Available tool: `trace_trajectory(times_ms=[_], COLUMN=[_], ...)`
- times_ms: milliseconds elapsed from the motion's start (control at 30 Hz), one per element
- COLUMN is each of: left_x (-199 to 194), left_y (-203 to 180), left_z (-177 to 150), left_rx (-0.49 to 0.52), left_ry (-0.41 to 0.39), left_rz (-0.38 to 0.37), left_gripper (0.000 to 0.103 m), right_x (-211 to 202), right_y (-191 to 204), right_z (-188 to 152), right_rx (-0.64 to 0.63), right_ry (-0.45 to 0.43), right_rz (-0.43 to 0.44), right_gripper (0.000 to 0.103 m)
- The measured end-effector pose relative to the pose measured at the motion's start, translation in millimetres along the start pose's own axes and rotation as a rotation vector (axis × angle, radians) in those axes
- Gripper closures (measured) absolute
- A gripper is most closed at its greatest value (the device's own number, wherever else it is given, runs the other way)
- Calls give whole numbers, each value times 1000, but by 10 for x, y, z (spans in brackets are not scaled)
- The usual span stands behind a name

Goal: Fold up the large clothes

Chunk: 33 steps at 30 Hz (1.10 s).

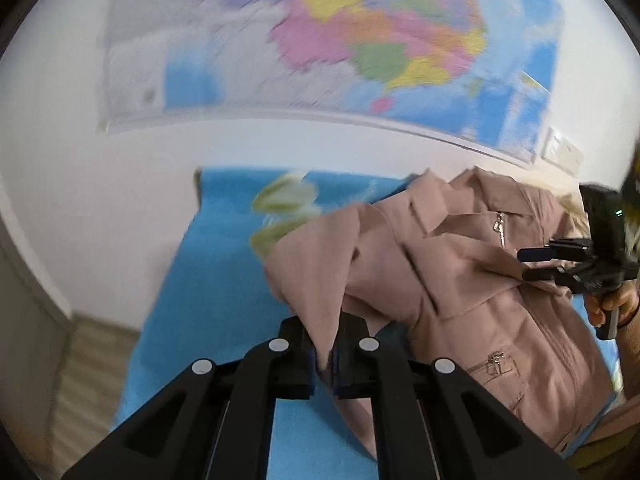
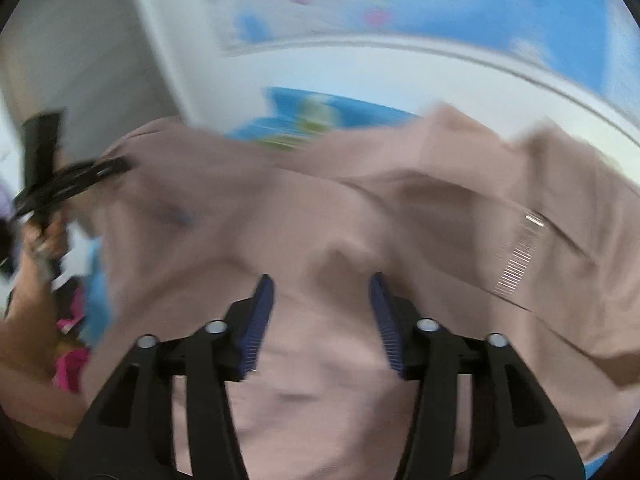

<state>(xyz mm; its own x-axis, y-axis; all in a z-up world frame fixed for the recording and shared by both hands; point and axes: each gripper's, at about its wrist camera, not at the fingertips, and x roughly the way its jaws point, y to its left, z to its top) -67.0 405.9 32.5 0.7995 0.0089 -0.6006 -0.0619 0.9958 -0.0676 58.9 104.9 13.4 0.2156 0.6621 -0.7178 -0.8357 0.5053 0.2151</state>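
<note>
The left gripper [image 1: 325, 354] is closed on a fold of the pink jacket [image 1: 460, 280], with the cloth pinched between its pads. The right gripper [image 2: 322, 320] stands apart, jaws spread over the jacket, nothing pressed between them. The jacket lies crumpled on the blue cover [image 1: 224, 264], below the wall map [image 1: 340, 40].

Risks:
- The left hold takes only a thin edge of cloth. A quick pull could draw it out of the pads.
- With one side held alone, the jacket's weight may drag it into a heap instead of a flat spread.
- The zip [image 1: 498, 226] could catch on a pad.

View differences: the left wrist view shows the pinch, the collar, both zips, and the right gripper beside the jacket. The right wrist view, heavily blurred, shows the spread jaws and the person's hand [image 2: 44, 240] on the left gripper's handle.
</note>
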Motion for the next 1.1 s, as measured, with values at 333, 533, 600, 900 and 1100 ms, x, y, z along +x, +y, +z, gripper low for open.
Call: trace_trajectory(times_ms=[333, 533, 600, 900, 1100], left_x=[203, 271, 225, -284, 288], left_y=[-473, -451, -428, -238, -558], left_z=[188, 294, 326, 579, 266], left_rx=[98, 62, 50, -72, 6], left_ry=[54, 81, 68, -178, -34], left_rz=[-81, -89, -110, -267, -201], left_gripper=[97, 98, 96, 44, 40], right_x=[826, 1180, 1027, -587, -1008], right_y=[1430, 1605, 1441, 357, -564], right_z=[68, 80, 120, 426, 245], right_rx=[-172, -85, -36, 156, 354], right_ry=[53, 66, 32, -255, -263], right_rz=[367, 380, 402, 510, 293], right_gripper=[19, 100, 101, 101, 92])
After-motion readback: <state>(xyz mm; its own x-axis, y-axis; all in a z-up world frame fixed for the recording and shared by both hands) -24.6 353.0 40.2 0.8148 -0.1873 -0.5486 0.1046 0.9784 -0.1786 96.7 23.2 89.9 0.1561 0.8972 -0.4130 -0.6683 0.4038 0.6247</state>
